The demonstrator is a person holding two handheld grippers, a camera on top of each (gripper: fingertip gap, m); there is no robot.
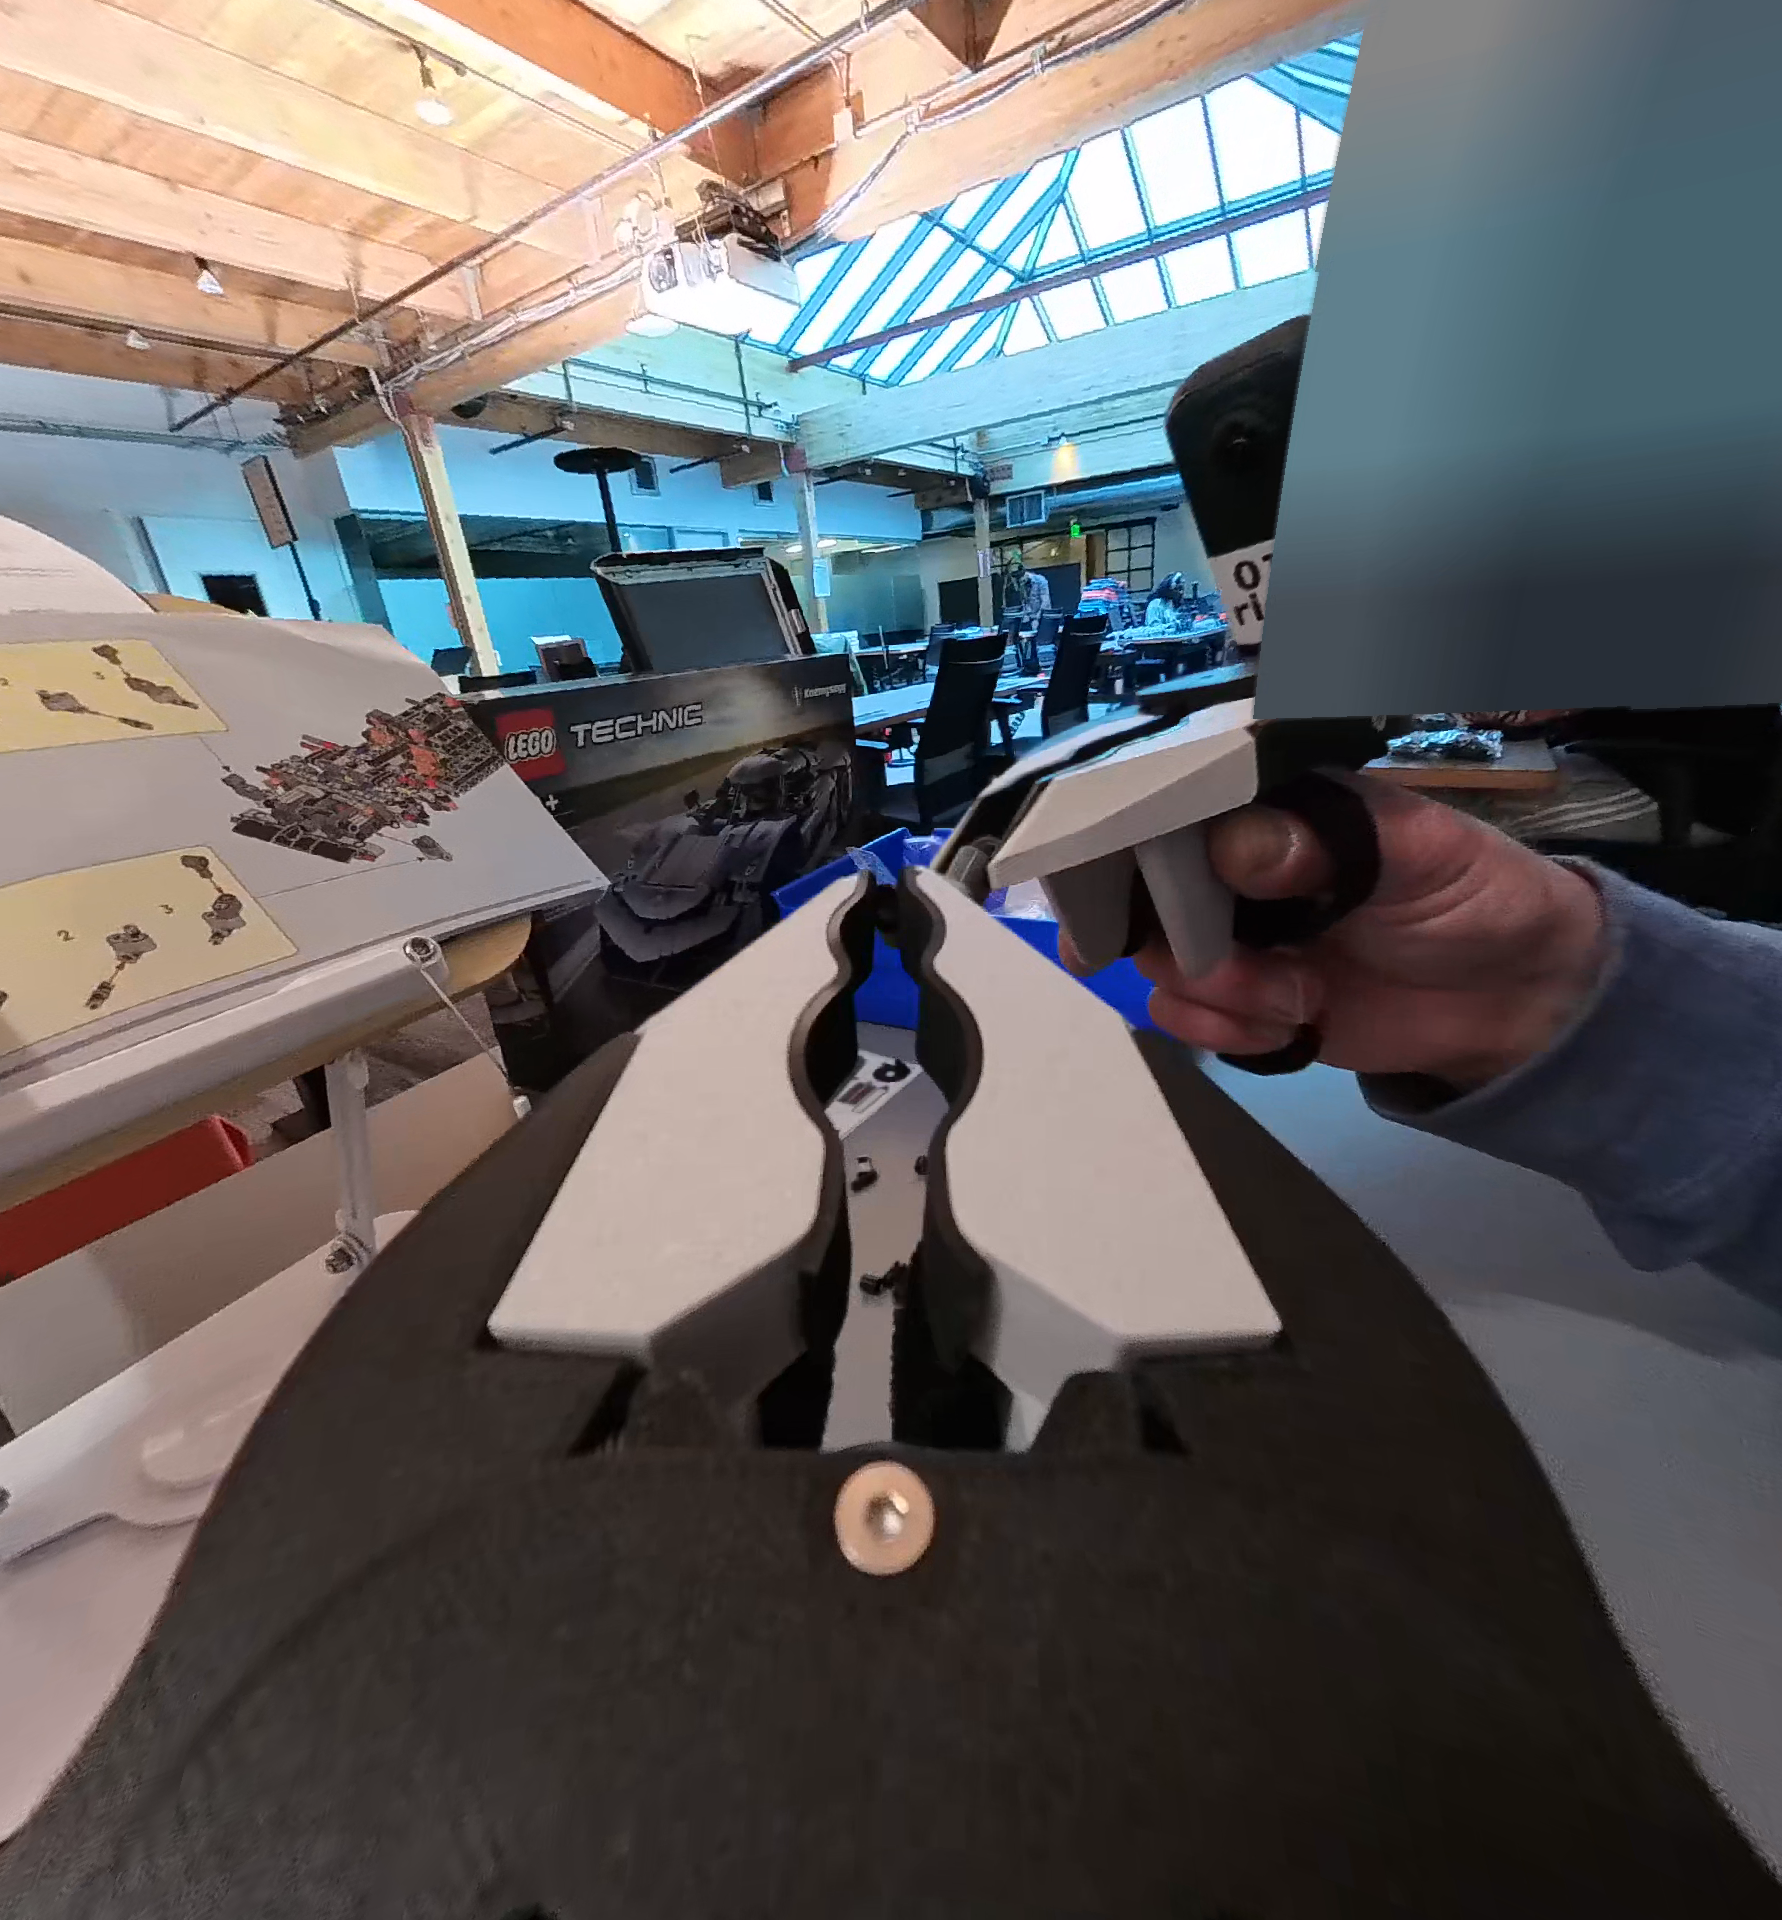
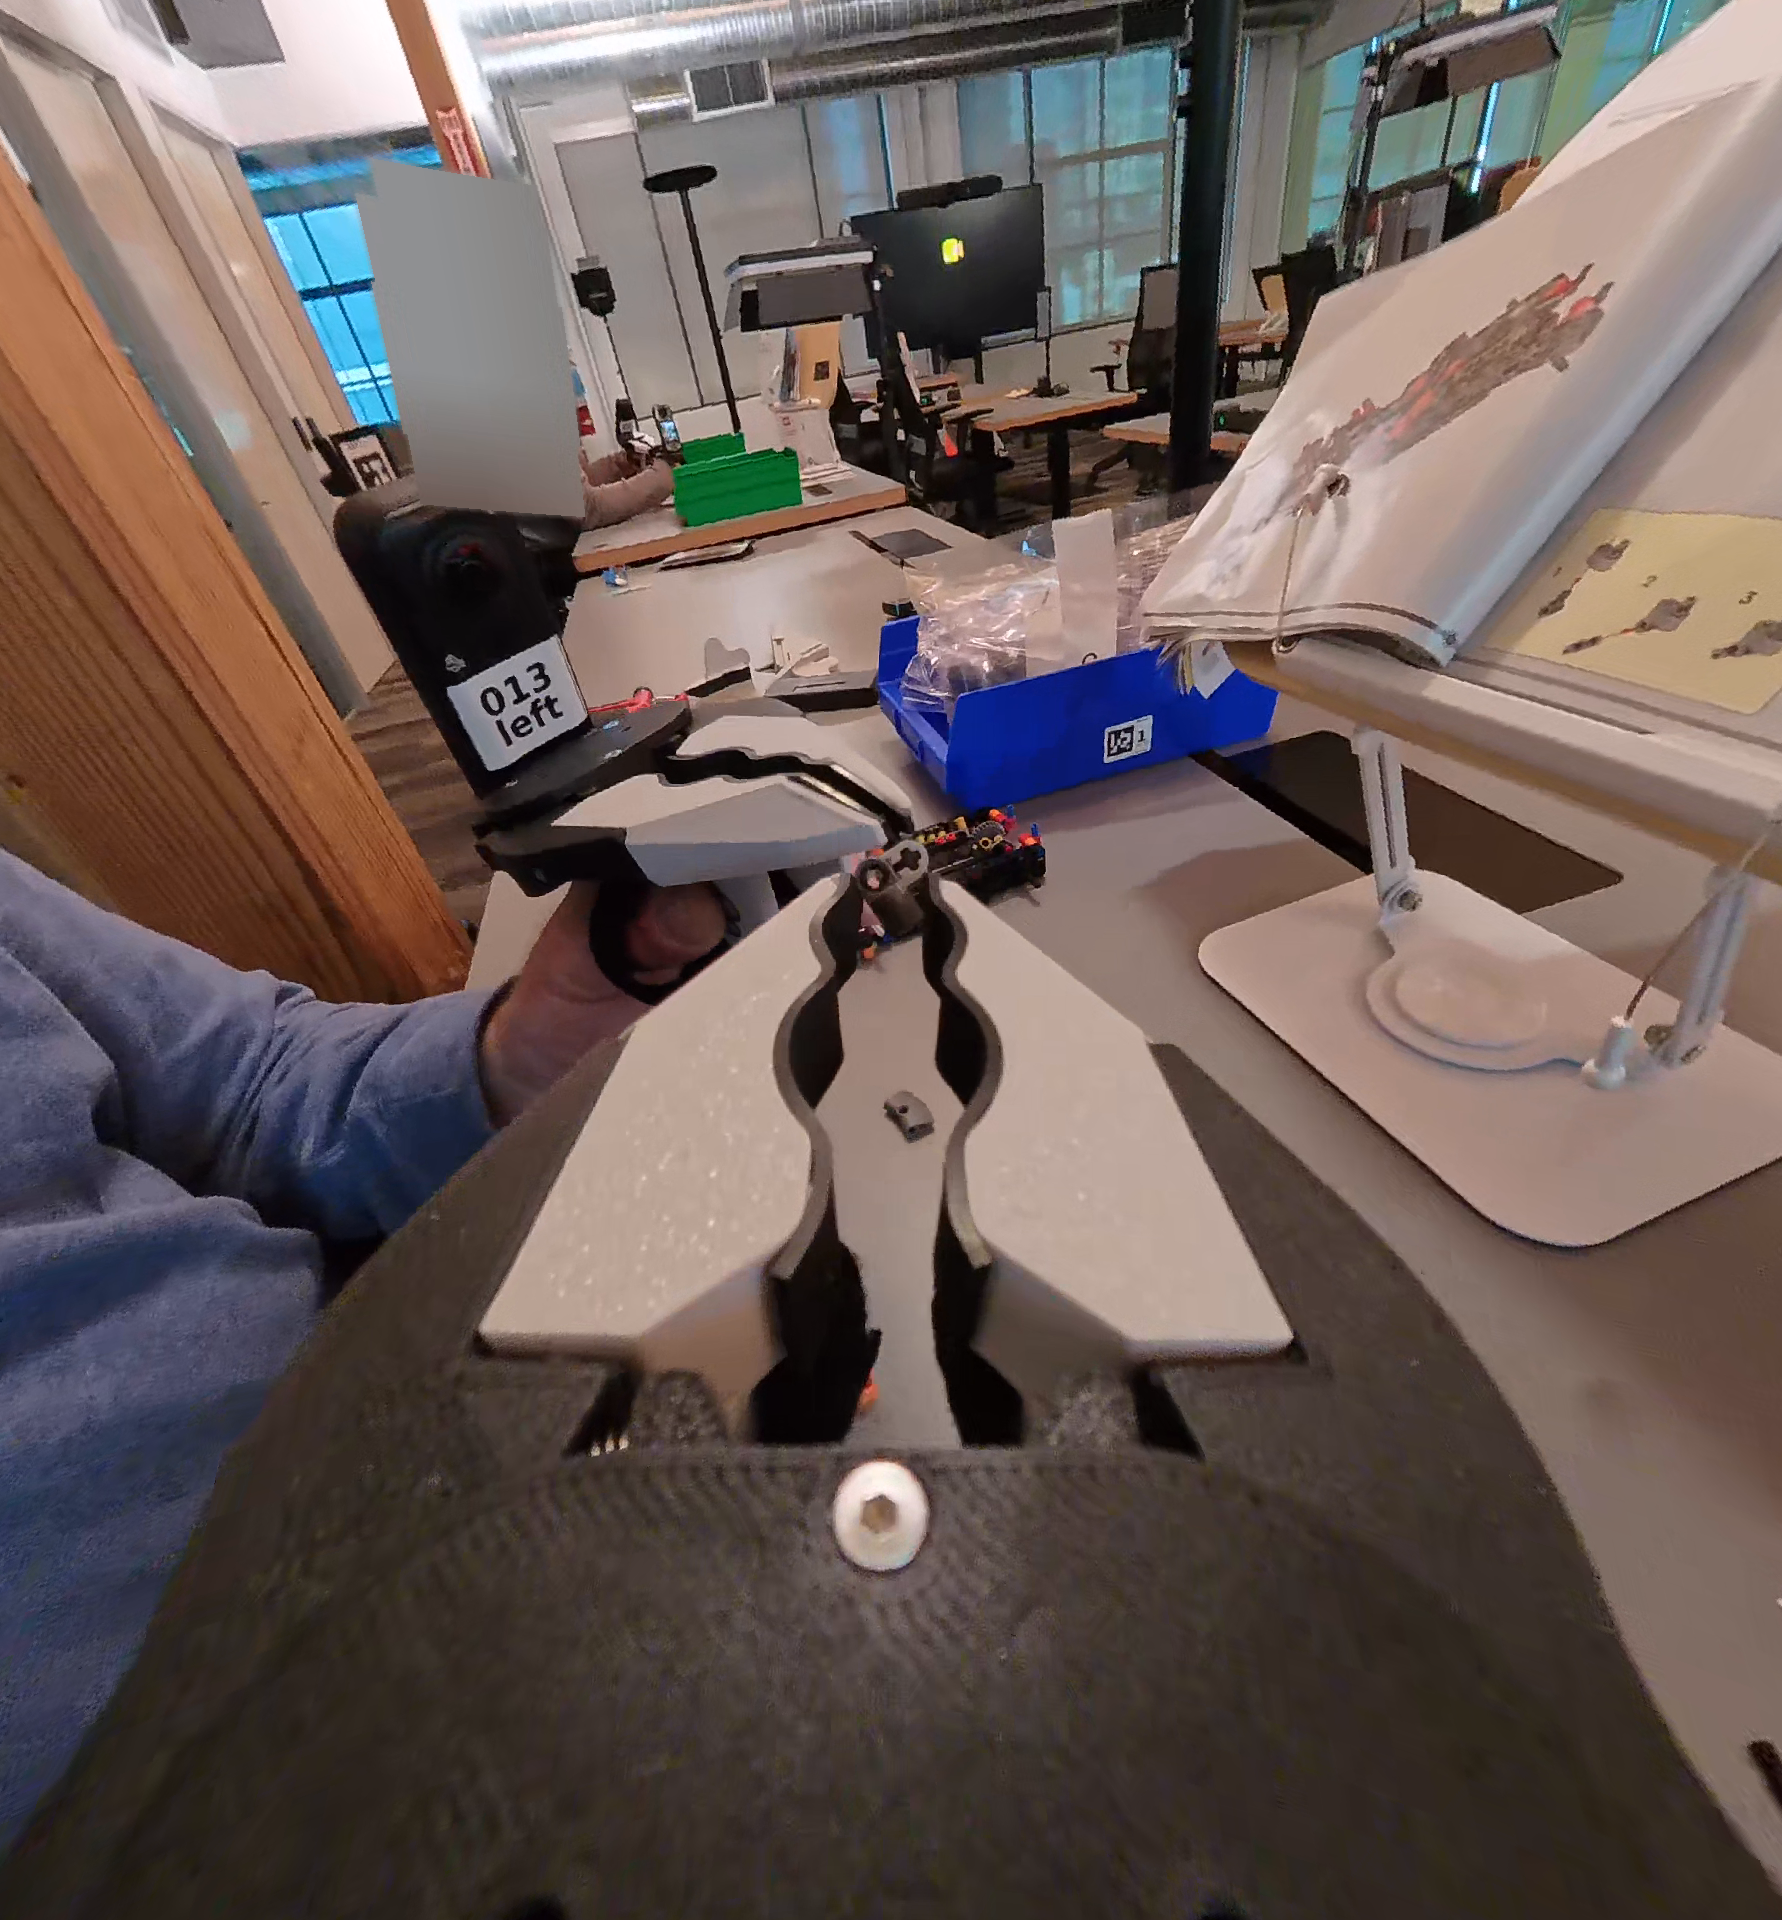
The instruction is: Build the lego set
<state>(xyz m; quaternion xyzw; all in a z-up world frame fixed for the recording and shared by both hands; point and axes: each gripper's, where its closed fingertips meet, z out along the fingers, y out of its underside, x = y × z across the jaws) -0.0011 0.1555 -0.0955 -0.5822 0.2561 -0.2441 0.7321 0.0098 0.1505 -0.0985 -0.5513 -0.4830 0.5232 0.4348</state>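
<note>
Lego pieces are what both tools close on: the right gripper (image 2: 892, 883) pinches a small dark grey connector piece (image 2: 897, 871) at its fingertips, holding it up above the grey table (image 2: 1334, 1351), and the left gripper (image 1: 885, 899) has its tips pressed nearly together on a tiny dark part (image 1: 884, 902) too small to name. In the right wrist view the left tool's tips sit just beside that connector, so I judge the two parts are being brought together in the air, where alignment is easier than on the tabletop. Behind them lies the partly built assembly (image 2: 980, 836), black with red, orange and yellow pins, close at hand for the next attachment. A lone dark piece (image 2: 908, 1114) rests on the table below the right tool's fingers. Farther off stands a blue bin (image 2: 1074, 717) of bagged parts, and the instruction booklet (image 2: 1489, 416) is propped on a white stand (image 2: 1489, 1091), tilted toward the builder for reading. The set's box (image 1: 679, 748) stands behind the bin.
</note>
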